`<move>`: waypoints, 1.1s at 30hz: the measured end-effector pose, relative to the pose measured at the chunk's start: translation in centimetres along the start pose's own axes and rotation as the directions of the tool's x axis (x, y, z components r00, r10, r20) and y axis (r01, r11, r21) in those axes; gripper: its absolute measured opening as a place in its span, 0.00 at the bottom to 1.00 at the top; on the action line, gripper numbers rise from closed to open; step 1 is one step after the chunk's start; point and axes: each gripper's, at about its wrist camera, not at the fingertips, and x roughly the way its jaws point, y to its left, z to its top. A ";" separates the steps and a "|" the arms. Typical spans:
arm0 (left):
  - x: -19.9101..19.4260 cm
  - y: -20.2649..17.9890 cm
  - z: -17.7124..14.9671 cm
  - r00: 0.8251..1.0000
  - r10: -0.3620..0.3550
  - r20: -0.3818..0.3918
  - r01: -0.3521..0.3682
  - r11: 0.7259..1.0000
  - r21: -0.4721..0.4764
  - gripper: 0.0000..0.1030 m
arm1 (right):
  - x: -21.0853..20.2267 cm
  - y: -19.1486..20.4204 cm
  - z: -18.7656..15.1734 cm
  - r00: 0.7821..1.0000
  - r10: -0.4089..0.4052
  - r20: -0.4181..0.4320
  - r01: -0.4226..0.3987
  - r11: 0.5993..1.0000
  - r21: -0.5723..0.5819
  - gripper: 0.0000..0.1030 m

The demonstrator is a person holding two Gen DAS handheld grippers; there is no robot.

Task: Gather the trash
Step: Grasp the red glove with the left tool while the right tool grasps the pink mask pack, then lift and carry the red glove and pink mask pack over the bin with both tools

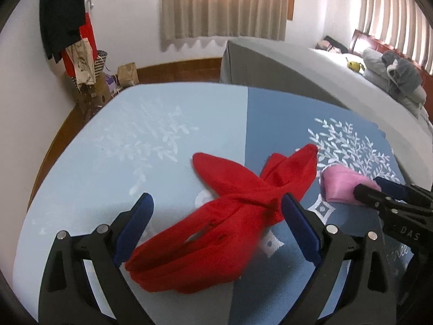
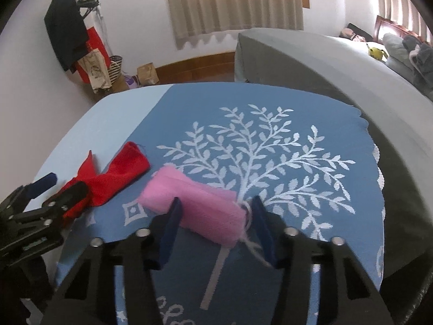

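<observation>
A twisted red cloth (image 1: 216, 224) lies on the blue tablecloth (image 1: 151, 146). My left gripper (image 1: 216, 200) hangs low over it, open, one blue pad on each side of the cloth and neither pressing it. To its right lies a pink cloth roll (image 2: 194, 205) tied with white string (image 2: 247, 216). My right gripper (image 2: 216, 214) is closed around the roll, the left pad against its side and the right pad at its tied end. In the left wrist view the right gripper (image 1: 370, 187) shows at the right edge, on the pink roll (image 1: 341, 187). The right wrist view shows the left gripper (image 2: 65, 187) over the red cloth (image 2: 119, 173).
The cloth has a white tree print (image 2: 257, 157) and ends at a scalloped edge on the right. A grey-covered bed (image 2: 311, 62) stands close behind and to the right. Hanging clothes (image 1: 62, 13) and bags (image 1: 127, 73) are by the far left wall.
</observation>
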 end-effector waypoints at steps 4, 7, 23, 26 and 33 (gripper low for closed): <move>0.6 -0.2 0.0 0.999 -0.013 -0.034 0.013 1.000 0.015 0.84 | 0.0 0.5 -0.1 1.000 0.002 0.001 -0.002 1.000 0.000 0.34; 1.3 -0.4 0.0 0.997 -0.021 -0.072 0.023 1.000 0.020 0.78 | 0.0 0.6 -0.2 1.000 0.006 0.003 -0.006 1.000 0.010 0.26; 0.4 -2.5 -0.3 0.994 -0.096 -0.056 0.102 0.989 0.109 0.12 | -2.4 -0.4 -1.2 0.998 0.032 0.053 -0.035 0.998 0.059 0.12; -0.5 -2.5 -0.3 0.995 -0.092 -0.032 0.095 0.991 0.095 0.12 | -3.2 -0.7 -1.3 0.997 0.031 0.065 -0.036 0.997 0.071 0.12; -2.8 -2.9 -0.2 0.996 -0.086 0.013 0.085 0.994 0.069 0.11 | -5.5 -1.0 -1.0 0.994 0.017 0.108 -0.025 0.997 0.076 0.12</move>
